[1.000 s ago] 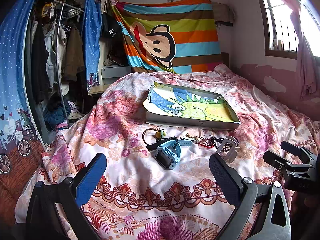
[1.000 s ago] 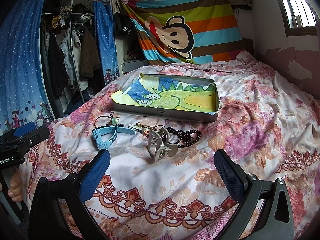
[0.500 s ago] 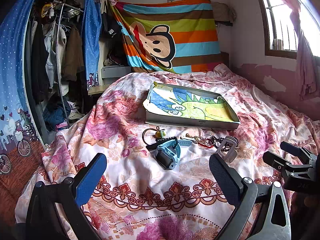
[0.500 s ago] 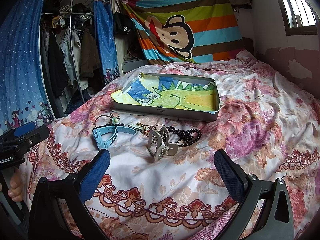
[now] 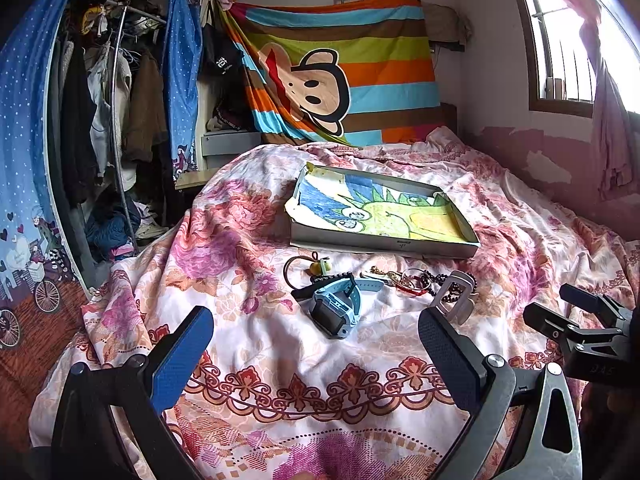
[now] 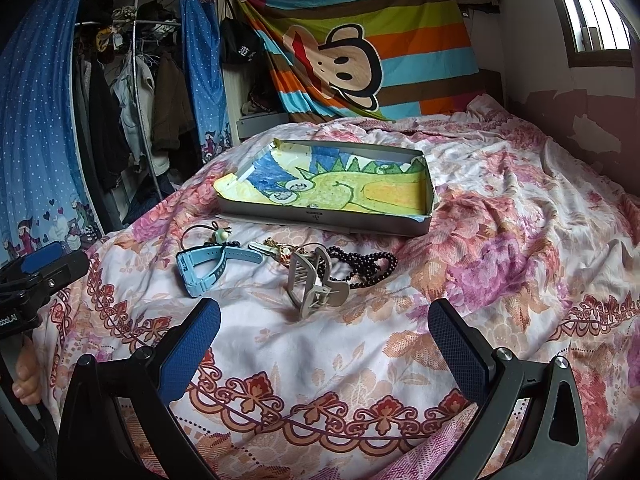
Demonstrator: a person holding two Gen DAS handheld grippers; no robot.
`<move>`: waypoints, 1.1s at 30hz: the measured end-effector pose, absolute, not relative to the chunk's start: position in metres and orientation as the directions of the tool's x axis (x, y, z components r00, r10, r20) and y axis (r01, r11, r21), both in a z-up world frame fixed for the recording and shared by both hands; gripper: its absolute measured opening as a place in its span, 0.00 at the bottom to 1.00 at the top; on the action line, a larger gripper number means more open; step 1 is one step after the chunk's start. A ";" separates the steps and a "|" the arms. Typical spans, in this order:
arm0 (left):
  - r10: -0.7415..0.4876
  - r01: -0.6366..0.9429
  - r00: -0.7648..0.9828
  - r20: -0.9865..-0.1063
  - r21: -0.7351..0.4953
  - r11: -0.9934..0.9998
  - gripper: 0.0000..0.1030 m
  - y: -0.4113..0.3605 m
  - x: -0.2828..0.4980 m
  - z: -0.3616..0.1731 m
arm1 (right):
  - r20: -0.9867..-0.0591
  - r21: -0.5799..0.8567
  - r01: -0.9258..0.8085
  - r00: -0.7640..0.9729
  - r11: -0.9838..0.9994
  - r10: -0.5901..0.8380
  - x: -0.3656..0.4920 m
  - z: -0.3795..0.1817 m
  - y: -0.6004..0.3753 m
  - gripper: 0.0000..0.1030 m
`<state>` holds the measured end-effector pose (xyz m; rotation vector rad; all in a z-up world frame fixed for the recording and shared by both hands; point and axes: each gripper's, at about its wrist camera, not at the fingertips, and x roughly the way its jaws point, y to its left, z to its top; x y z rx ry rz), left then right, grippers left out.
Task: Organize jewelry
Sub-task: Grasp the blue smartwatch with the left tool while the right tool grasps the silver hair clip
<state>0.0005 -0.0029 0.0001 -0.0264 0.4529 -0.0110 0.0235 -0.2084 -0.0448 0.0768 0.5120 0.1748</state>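
A shallow grey box (image 5: 384,242) (image 6: 320,216) lined with a dinosaur drawing lies on the floral bedspread. In front of it lie a blue watch (image 5: 336,310) (image 6: 208,266), a grey hair claw (image 5: 456,300) (image 6: 314,284), a dark bead string (image 6: 368,264), a hair tie with a green charm (image 5: 316,266) (image 6: 218,234) and a tangle of gold and red pieces (image 5: 400,278) (image 6: 280,250). My left gripper (image 5: 316,352) is open and empty, short of the watch. My right gripper (image 6: 324,340) is open and empty, short of the hair claw.
An open wardrobe with hanging clothes (image 5: 104,120) stands left of the bed behind a blue curtain (image 5: 24,160). A striped monkey blanket (image 5: 344,72) hangs at the head. A window (image 5: 568,40) is at the right. The right gripper (image 5: 580,332) shows in the left view.
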 end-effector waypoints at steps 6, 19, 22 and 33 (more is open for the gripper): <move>-0.081 0.042 0.860 -0.504 -0.087 0.995 1.00 0.005 0.019 -0.010 | -0.555 0.135 -0.197 0.796 0.971 0.239 0.038 -0.040 -0.218 0.99; -0.200 0.204 0.709 -0.676 -0.074 0.976 1.00 -0.001 0.102 -0.034 | -0.671 0.061 -0.314 0.690 0.947 0.272 0.103 -0.045 -0.218 0.99; -0.224 0.223 0.686 -0.693 -0.092 0.970 1.00 -0.002 0.115 -0.039 | -0.692 0.046 -0.352 0.664 0.935 0.284 0.121 -0.051 -0.211 0.99; -0.272 0.258 0.599 -0.754 -0.140 0.956 0.88 -0.005 0.143 -0.058 | -0.713 0.085 -0.404 0.613 0.911 0.339 0.145 -0.071 -0.208 0.98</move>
